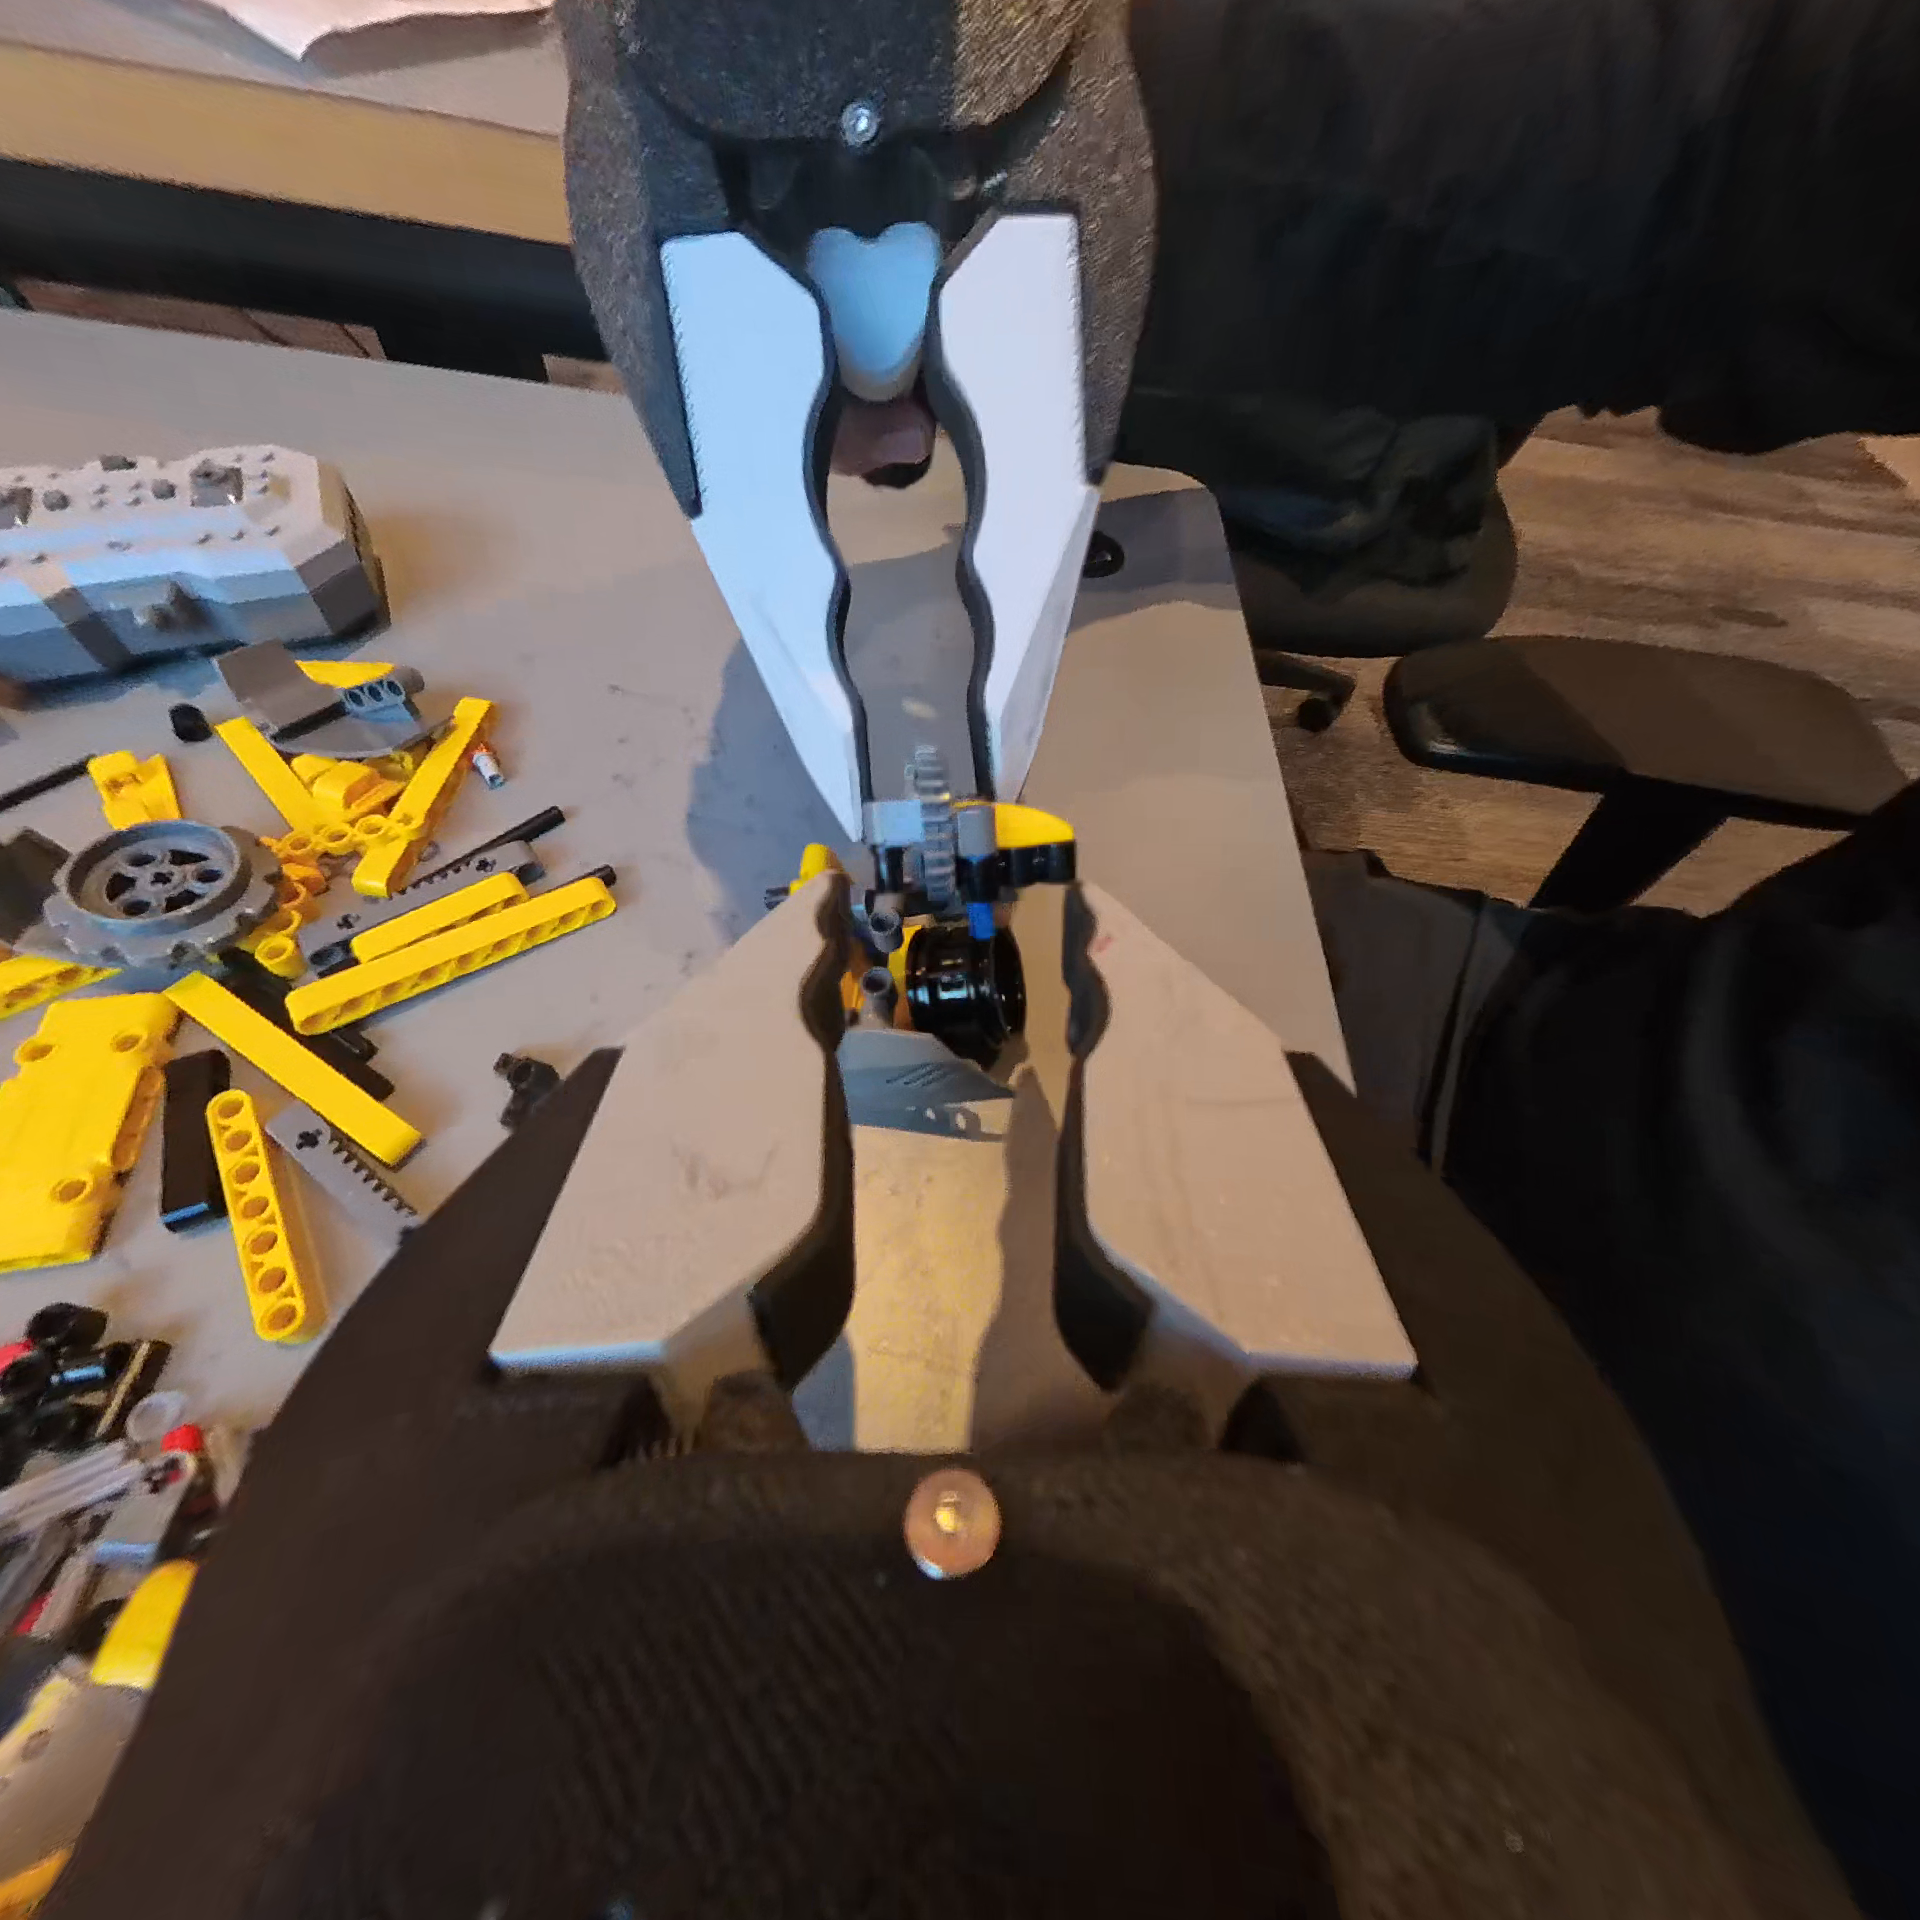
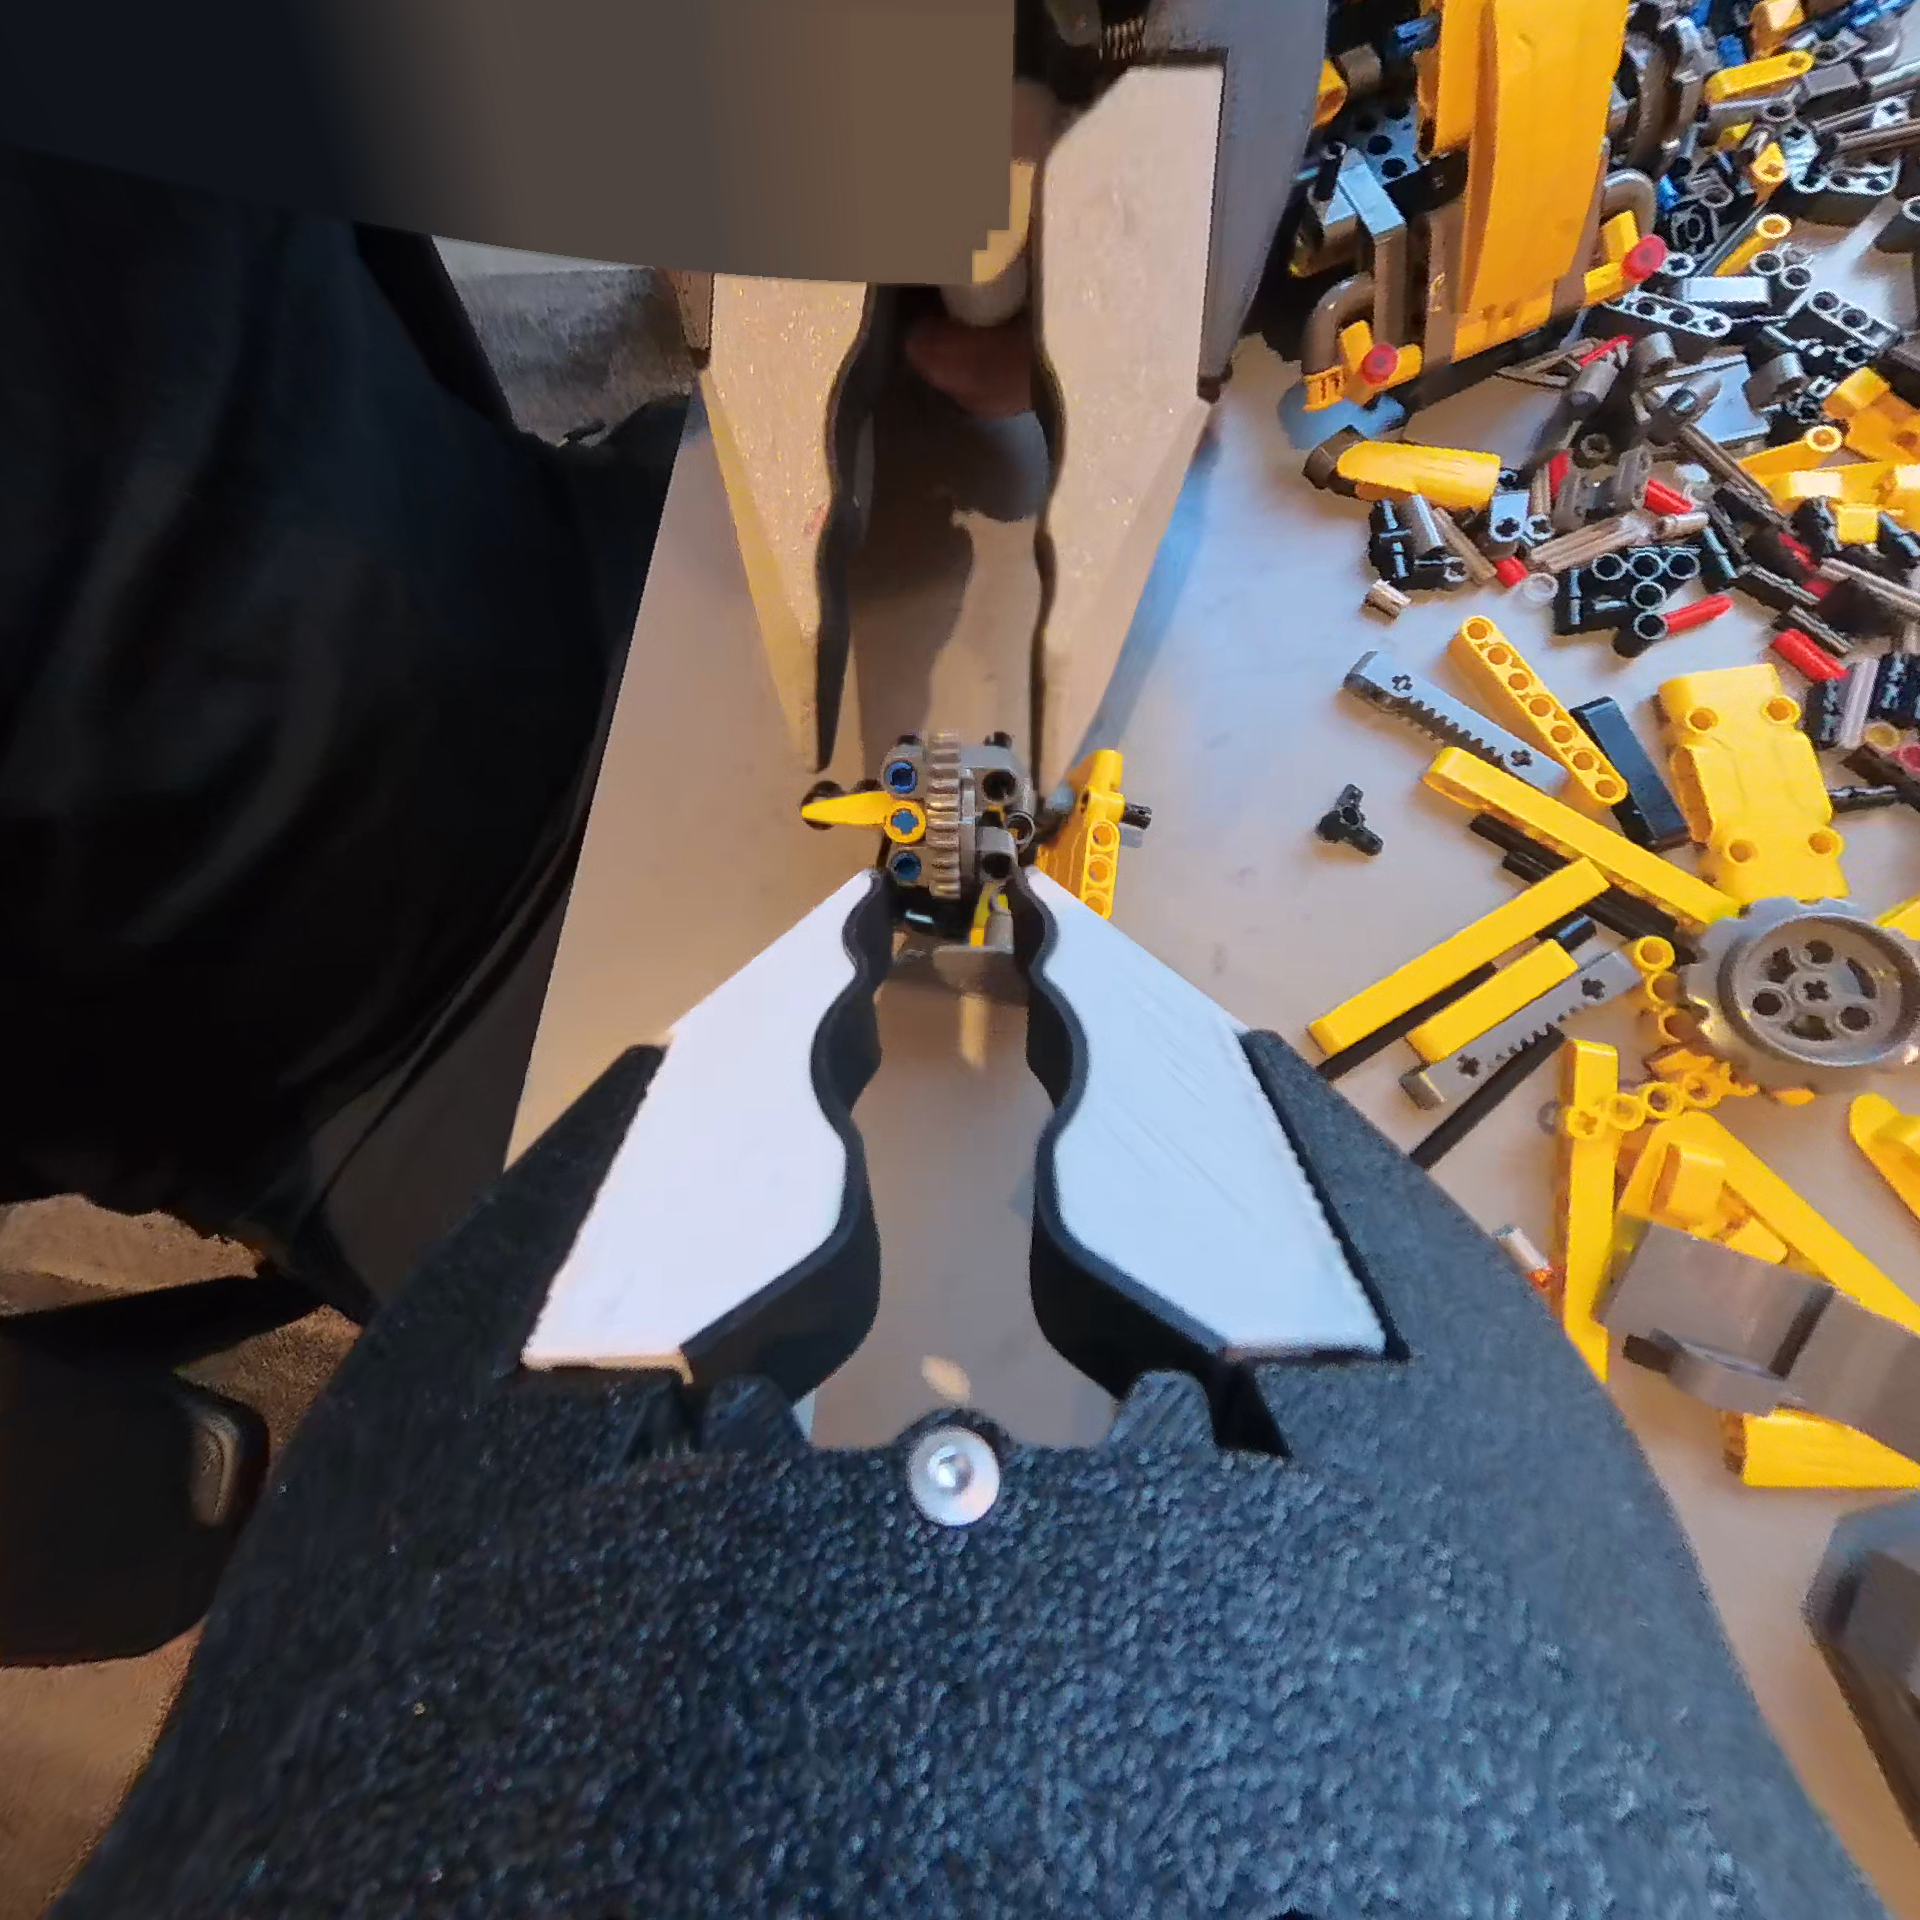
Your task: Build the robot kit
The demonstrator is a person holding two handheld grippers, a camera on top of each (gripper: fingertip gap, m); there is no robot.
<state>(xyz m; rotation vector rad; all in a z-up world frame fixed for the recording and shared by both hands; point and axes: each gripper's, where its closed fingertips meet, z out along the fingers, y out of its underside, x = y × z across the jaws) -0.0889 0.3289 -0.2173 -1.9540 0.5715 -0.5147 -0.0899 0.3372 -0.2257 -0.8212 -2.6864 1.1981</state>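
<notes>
A small brick assembly [image 1: 940,847] with a grey gear, black connectors, a yellow wedge and a black wheel [image 1: 966,987] is held between both grippers just above the grey table [image 1: 582,499]. My left gripper [image 1: 956,894], with beige fingers, is closed around its wheel end. My right gripper [image 2: 951,888], with white fingers, is shut on its gear end [image 2: 951,821]. The two grippers face each other tip to tip. The right gripper shows from above in the left wrist view [image 1: 935,821]. The left gripper shows in the right wrist view [image 2: 935,769].
Loose yellow, black and grey beams lie beside the grippers [image 1: 447,935], with a grey toothed wheel [image 2: 1813,987], a grey block [image 1: 177,561] and a partly built yellow model [image 2: 1507,156]. The table edge [image 1: 1288,831], a black chair [image 1: 1621,727] and a person in dark clothes [image 2: 260,623] are close. Left and right tips are no more than a few centimetres apart. My left tips are roughly 15 cm from the partly built yellow model [image 2: 1507,156].
</notes>
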